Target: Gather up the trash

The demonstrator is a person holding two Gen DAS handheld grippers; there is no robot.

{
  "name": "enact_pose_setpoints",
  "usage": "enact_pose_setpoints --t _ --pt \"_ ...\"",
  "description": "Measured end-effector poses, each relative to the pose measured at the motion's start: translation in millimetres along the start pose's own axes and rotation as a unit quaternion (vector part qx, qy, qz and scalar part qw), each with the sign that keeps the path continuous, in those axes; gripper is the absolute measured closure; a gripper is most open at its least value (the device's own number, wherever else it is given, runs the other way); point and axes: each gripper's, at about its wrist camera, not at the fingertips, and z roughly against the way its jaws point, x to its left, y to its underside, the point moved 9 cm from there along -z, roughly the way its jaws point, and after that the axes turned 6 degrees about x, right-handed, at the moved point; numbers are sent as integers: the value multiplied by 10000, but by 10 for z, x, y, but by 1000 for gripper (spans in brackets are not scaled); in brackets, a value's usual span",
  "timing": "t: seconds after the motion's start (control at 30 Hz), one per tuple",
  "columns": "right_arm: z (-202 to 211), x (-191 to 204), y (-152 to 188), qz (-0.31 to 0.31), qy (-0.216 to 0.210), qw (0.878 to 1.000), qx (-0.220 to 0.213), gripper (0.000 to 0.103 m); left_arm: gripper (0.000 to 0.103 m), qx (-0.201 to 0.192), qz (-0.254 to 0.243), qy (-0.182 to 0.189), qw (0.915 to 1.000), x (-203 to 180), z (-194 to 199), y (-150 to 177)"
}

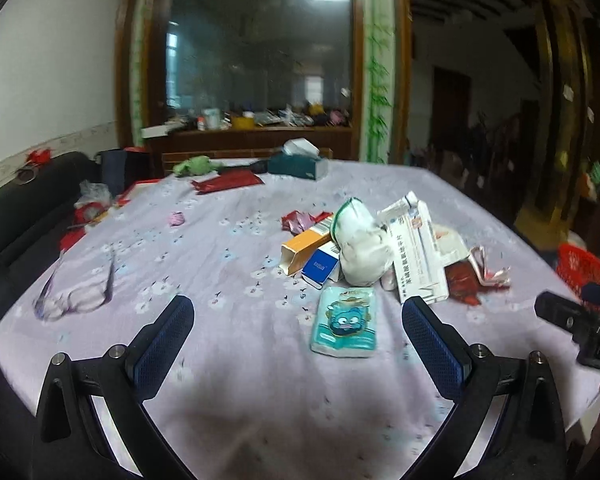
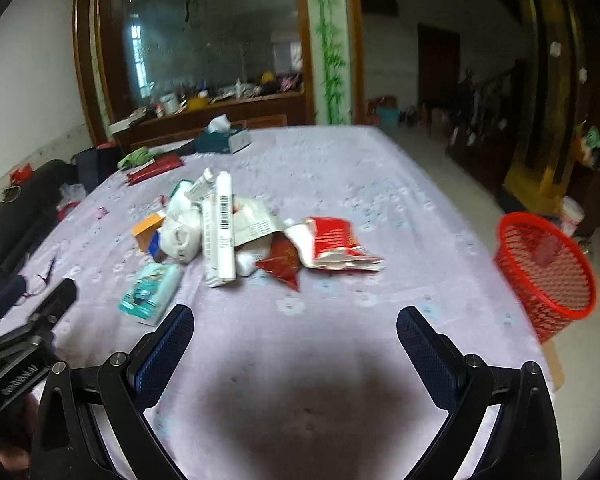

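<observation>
Trash (image 2: 236, 236) is heaped mid-table (image 2: 380, 184), the red basket (image 2: 548, 268) off its right edge. The long white box (image 2: 225, 224) lies lengthwise, pointing away. Both the left hand-held gripper (image 1: 298, 320) and right hand-held gripper (image 2: 294, 330) are held wide open, empty. Loose wrappers may be scattered by a careless grasp.

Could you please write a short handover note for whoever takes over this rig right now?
Left tongs: open, empty, above the table's near edge, facing the teal packet.
Right tongs: open, empty, above bare tablecloth.
Trash pile of boxes, wrappers and a white bag sits mid-table; the teal packet lies in front of it.
Red basket stands past the table's right edge; no trash visible in it.
Done: nothing yet, apparently.
Left: move the whole pile into the basket.
</observation>
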Motion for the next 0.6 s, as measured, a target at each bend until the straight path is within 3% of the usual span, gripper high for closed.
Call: enact_pose_setpoints --t 0.2,0.6 --pt "267 -209 68 -130 328 9984 -431 0 0 -199 -256 -199 9993 -134 221 146" --pt "199 -365 97 -190 433 9978 -467 0 0 -11 -334 -162 9993 -240 96 165"
